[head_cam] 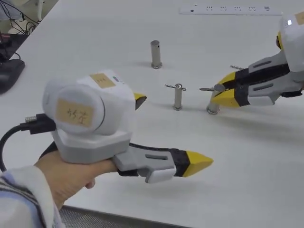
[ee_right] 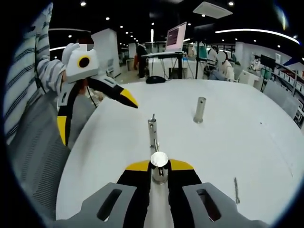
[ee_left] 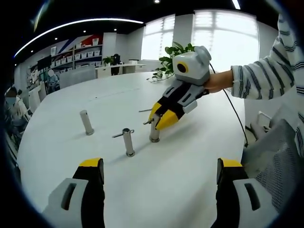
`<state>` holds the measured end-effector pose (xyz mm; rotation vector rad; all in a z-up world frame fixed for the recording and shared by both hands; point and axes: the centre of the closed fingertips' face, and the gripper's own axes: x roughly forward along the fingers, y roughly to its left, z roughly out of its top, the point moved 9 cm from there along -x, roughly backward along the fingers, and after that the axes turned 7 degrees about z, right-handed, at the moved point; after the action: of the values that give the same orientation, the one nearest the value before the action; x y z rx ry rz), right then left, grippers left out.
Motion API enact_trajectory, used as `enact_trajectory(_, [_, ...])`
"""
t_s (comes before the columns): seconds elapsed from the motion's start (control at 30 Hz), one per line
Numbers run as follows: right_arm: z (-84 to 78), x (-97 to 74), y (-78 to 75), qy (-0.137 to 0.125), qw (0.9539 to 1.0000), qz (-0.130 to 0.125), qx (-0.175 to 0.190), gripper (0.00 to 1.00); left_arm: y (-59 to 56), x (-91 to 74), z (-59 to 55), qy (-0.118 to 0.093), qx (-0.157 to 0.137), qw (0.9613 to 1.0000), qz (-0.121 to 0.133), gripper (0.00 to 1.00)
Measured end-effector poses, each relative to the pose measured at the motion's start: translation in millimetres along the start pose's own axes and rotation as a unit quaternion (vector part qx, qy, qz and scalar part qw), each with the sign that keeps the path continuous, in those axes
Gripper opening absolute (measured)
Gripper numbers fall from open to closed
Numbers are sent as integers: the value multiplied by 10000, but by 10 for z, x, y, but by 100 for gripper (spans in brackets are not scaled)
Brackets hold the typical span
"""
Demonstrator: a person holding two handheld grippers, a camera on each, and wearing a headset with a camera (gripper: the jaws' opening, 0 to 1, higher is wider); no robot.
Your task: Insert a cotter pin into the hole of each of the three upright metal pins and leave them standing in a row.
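The job looks about two thirds done. Three metal pins stand in a slanting row on the white table point(head_cam: 118, 28). The bare pin point(head_cam: 156, 53), nearest the far edge, has nothing through its hole. The middle pin point(head_cam: 178, 97) carries the first cotter pin point(head_cam: 175, 87) crosswise near its top, so that one appears finished.

The third pin point(head_cam: 213, 105) stands closest to the right edge, and the right gripper point(head_cam: 219, 91) is on it. In the right gripper view the jaws are drawn narrow against either side of the pin's top and seem to clasp it. The second cotter pin point(head_cam: 206, 89) pokes out of the side of this pin that faces the middle pin, so it is probably through the hole. How fully it is seated cannot be told.

The left gripper point(head_cam: 175, 129) hangs above the near edge in the person's hand point(head_cam: 61, 175). Its jaws are spread wide and carry nothing, as the left gripper view shows.

A loose cotter pin point(ee_right: 236, 190) lies flat on the table beside the right gripper. It is likely meant for the bare pin. What is left, then, is to let go of the third pin without tipping it, pick up the loose cotter pin and thread it through the bare pin.
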<state>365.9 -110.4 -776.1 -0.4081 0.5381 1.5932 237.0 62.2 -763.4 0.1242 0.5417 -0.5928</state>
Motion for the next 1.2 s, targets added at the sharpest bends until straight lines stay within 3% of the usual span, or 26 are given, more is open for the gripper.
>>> enact_trajectory(0.4, [-23, -20, -1, -188, 9997, 76, 137, 14, 24, -23, 75, -127, -95, 9999, 24, 99])
enact_trajectory(0.67, [-22, -27, 3, -265, 9991, 68, 314, 16, 19, -11, 80, -103, -100, 9999, -12, 99])
enact_trajectory(1.2, [61, -177, 81, -443, 9982, -102, 397, 27, 113, -19, 89, -70, -89, 9999, -4, 99])
